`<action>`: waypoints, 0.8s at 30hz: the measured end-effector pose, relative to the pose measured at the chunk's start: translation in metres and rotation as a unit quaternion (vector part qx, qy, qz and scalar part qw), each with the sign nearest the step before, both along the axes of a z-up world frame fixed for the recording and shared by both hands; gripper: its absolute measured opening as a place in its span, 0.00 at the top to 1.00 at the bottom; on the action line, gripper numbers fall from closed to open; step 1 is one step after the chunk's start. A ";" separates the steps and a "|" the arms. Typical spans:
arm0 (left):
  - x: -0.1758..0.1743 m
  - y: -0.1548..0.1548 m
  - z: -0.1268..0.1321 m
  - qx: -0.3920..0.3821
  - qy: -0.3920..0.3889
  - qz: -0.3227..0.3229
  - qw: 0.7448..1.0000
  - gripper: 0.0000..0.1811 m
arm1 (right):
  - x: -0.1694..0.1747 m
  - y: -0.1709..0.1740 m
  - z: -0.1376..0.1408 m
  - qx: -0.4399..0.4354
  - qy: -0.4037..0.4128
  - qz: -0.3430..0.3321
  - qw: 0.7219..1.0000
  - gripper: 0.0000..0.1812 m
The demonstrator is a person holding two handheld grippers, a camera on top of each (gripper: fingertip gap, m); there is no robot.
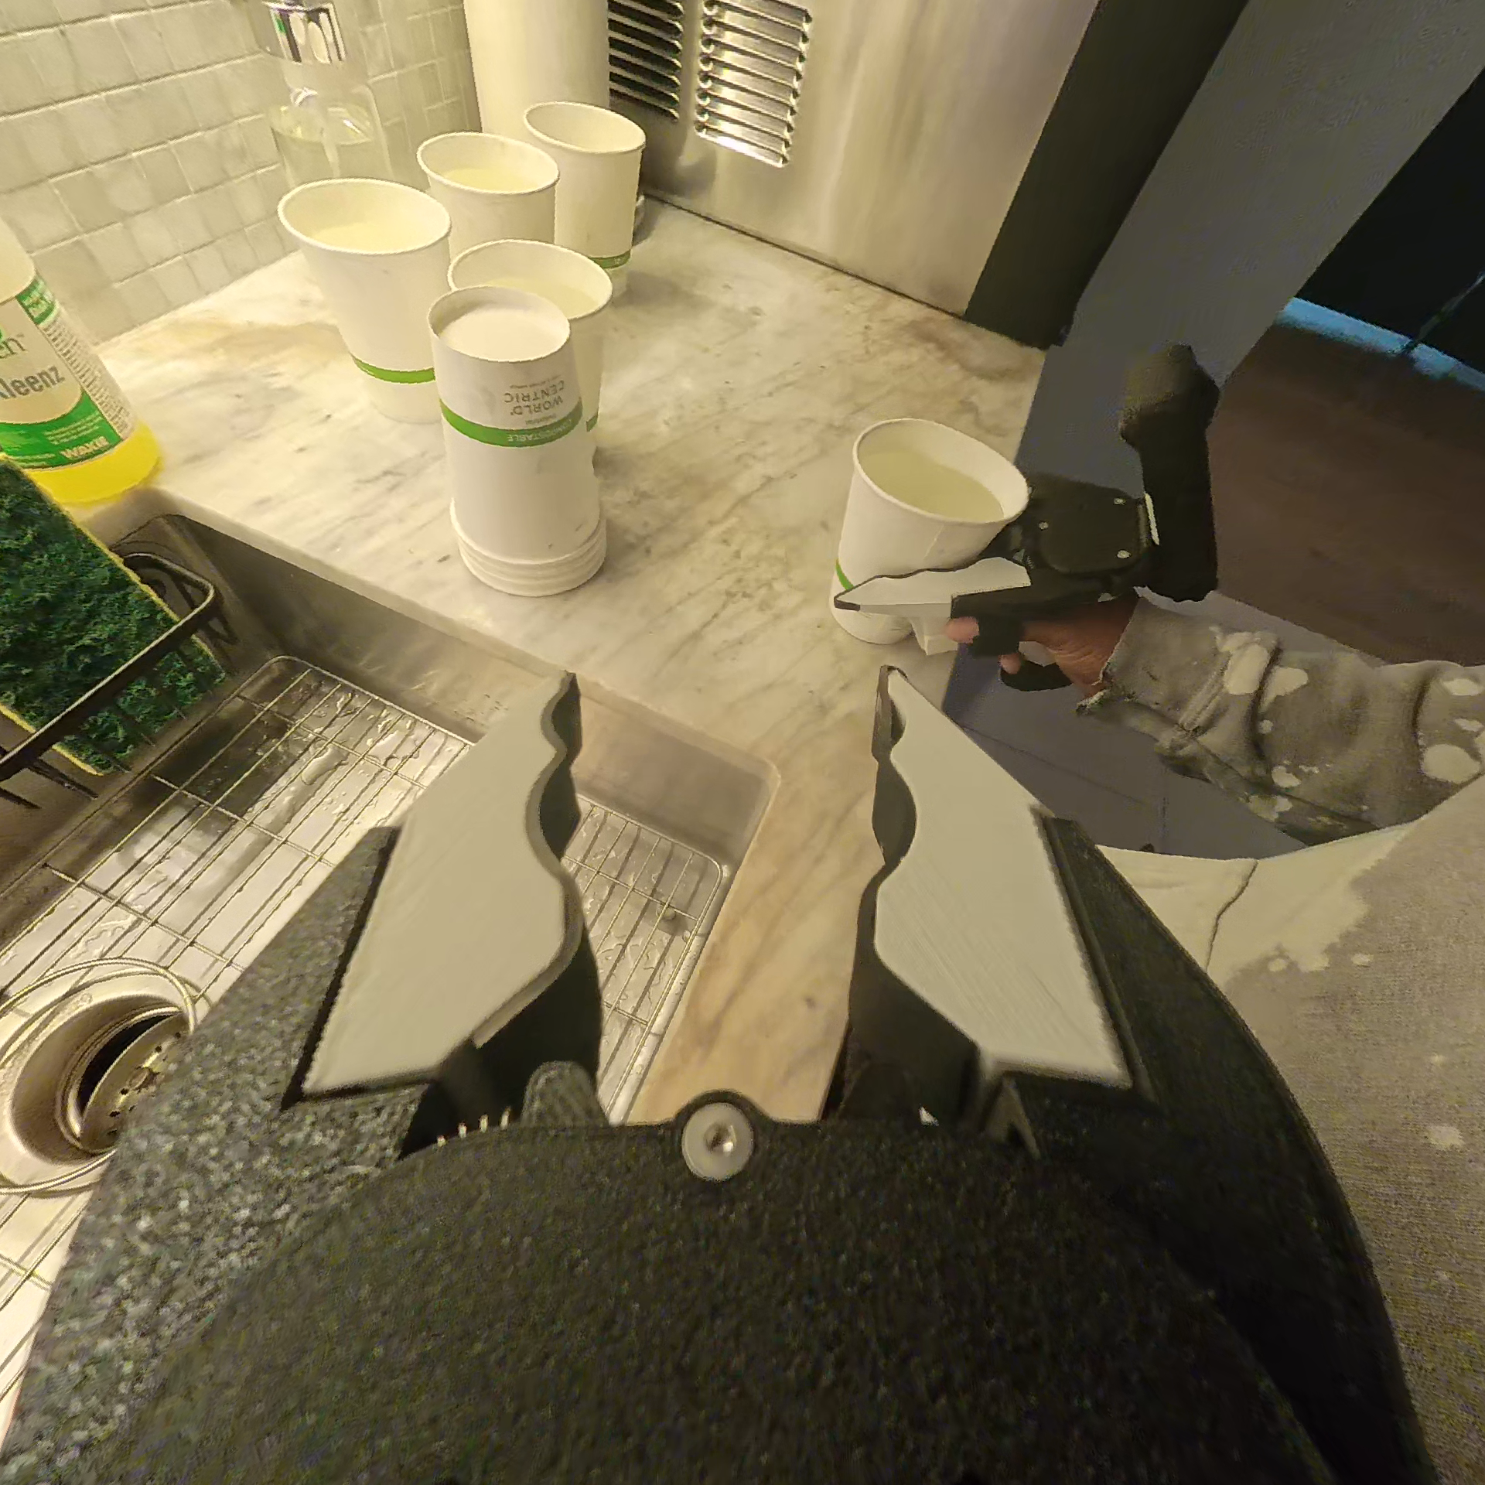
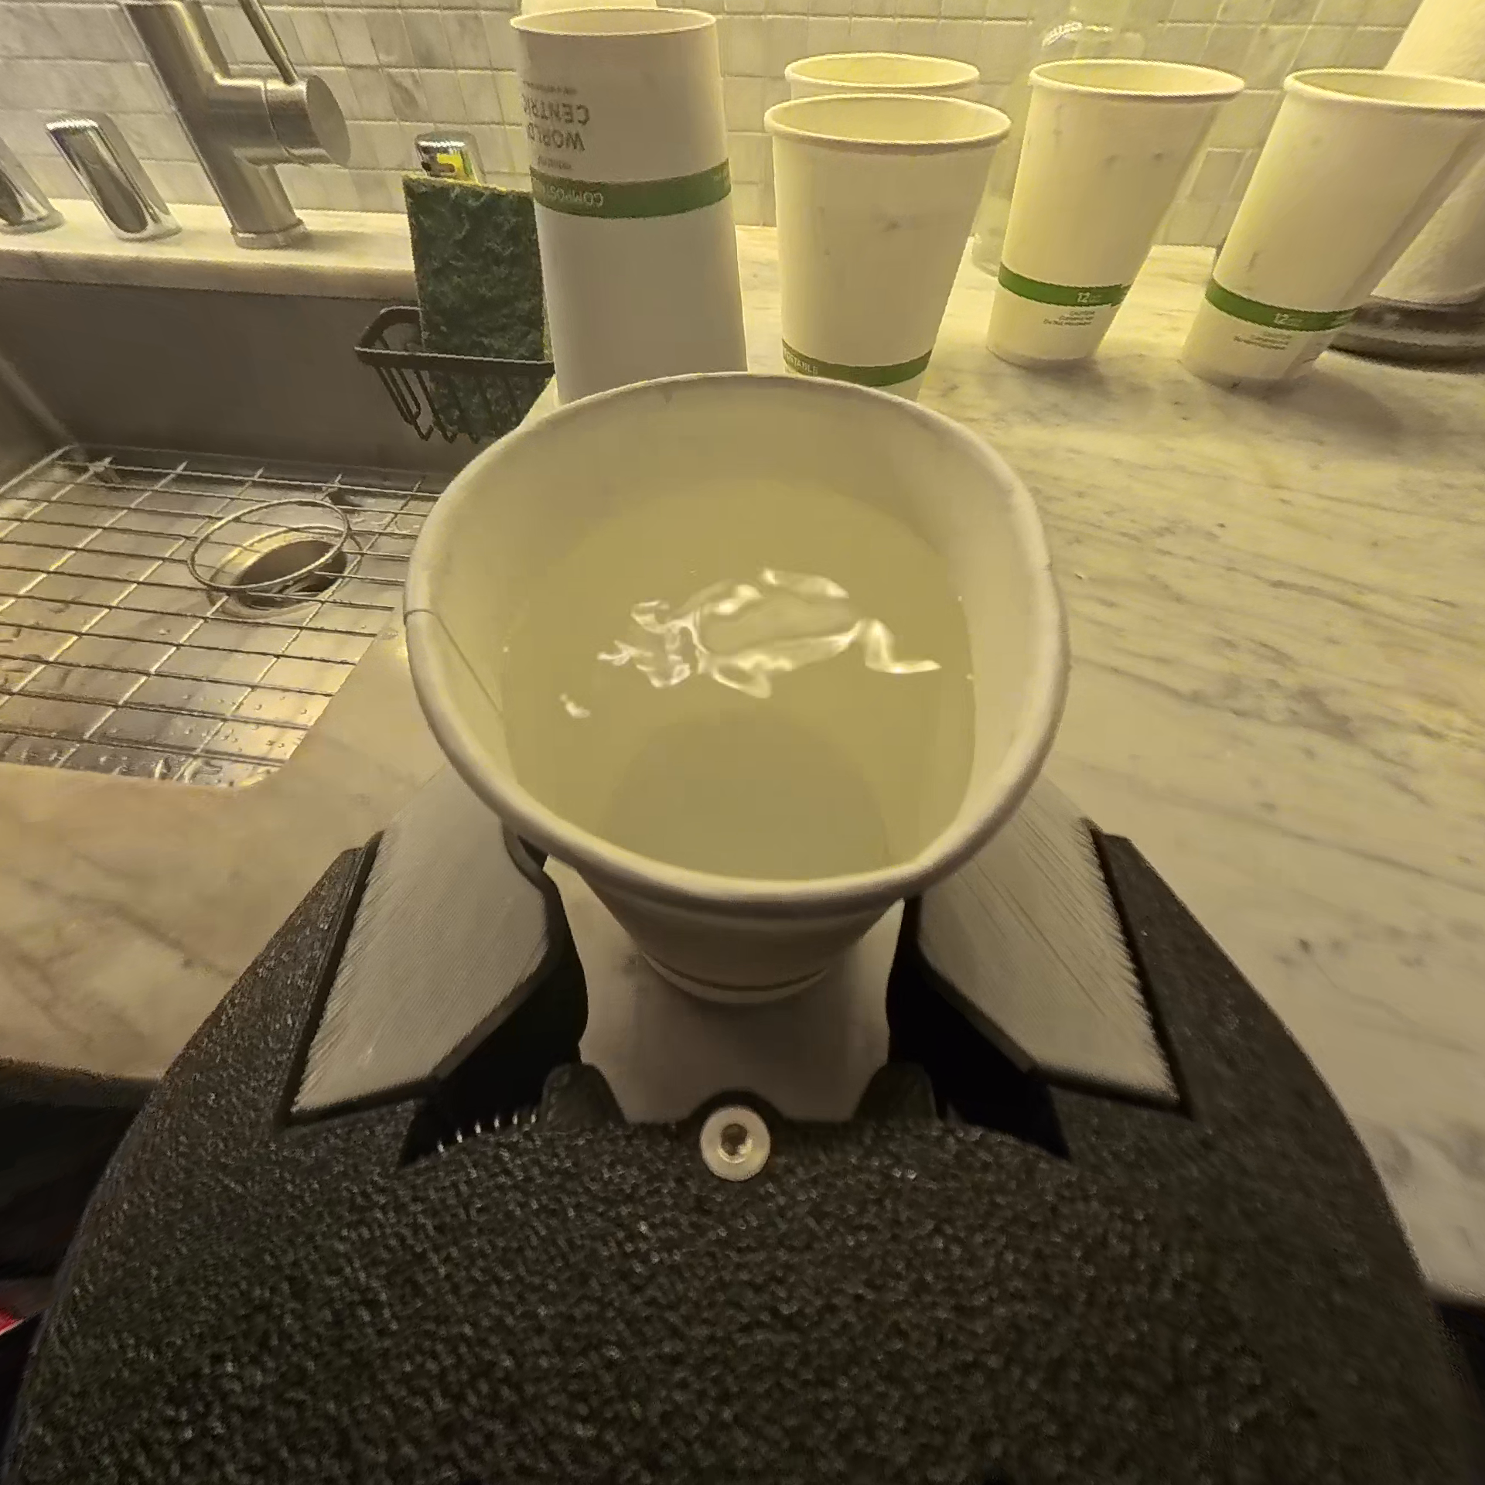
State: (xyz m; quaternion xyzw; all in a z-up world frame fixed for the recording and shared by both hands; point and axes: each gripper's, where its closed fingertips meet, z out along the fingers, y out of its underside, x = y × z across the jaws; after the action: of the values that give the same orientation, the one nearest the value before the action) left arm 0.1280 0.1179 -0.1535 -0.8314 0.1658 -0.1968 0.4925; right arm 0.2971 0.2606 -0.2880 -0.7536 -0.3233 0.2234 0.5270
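My right gripper [image 2: 739, 812] is shut on a white paper cup [image 2: 1020, 643] with a green band and squeezes its rim into an oval. The cup holds pale liquid and sits upright at the marble counter's front edge; the fingertips are hidden under it. The left wrist view shows that cup [image 1: 924, 514] and the right gripper [image 1: 884, 591] at the right, held by a hand. My left gripper [image 1: 727, 691] is open and empty, over the counter edge beside the sink's right corner. A stack of upside-down cups [image 1: 518, 450] stands behind, with several upright filled cups [image 1: 370, 273] around it.
A steel sink [image 1: 691, 771] with a wire grid and a drain [image 1: 88, 1069] lies at the left. A green sponge in a black caddy [image 1: 72, 611] hangs on its wall. A bottle of yellow liquid [image 1: 64, 386], a faucet [image 2: 241, 120] and a steel appliance [image 1: 844, 161] stand at the back.
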 end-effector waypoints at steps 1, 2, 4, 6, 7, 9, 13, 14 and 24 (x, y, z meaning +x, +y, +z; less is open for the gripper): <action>0.002 -0.001 0.000 -0.001 0.000 -0.004 1.000 0.60 | 0.003 -0.002 0.000 0.000 0.000 -0.002 1.000 0.50; 0.004 -0.001 -0.001 -0.002 0.001 -0.007 1.000 0.60 | 0.005 -0.004 0.000 0.001 0.000 -0.004 1.000 0.50; 0.007 -0.002 -0.001 -0.004 0.003 -0.014 1.000 0.60 | 0.009 -0.009 0.000 0.000 0.003 -0.006 1.000 0.49; 0.010 -0.004 -0.001 -0.006 0.003 -0.021 1.000 0.60 | 0.011 -0.012 0.000 0.003 0.005 -0.005 1.000 0.49; 0.011 -0.005 -0.002 -0.008 0.004 -0.024 1.000 0.60 | 0.012 -0.013 0.001 0.005 0.008 -0.005 1.000 0.48; 0.014 -0.007 -0.002 -0.009 0.008 -0.029 0.999 0.60 | 0.013 -0.015 0.002 0.010 0.017 -0.003 1.000 0.47; 0.015 -0.012 -0.003 -0.013 0.014 -0.033 0.999 0.60 | 0.013 -0.014 0.004 0.030 0.037 -0.009 0.999 0.43; 0.015 -0.013 -0.004 -0.014 0.016 -0.034 0.999 0.60 | 0.012 -0.013 0.005 0.036 0.045 -0.011 0.998 0.43; 0.013 -0.019 -0.012 -0.022 0.034 -0.040 0.998 0.60 | 0.003 0.000 0.008 0.060 0.070 -0.022 0.995 0.42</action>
State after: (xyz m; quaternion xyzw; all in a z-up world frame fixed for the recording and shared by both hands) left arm 0.1408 0.0985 -0.1658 -0.8409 0.2110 -0.1916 0.4600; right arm 0.3003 0.2606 -0.2798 -0.7100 -0.2819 0.2435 0.5976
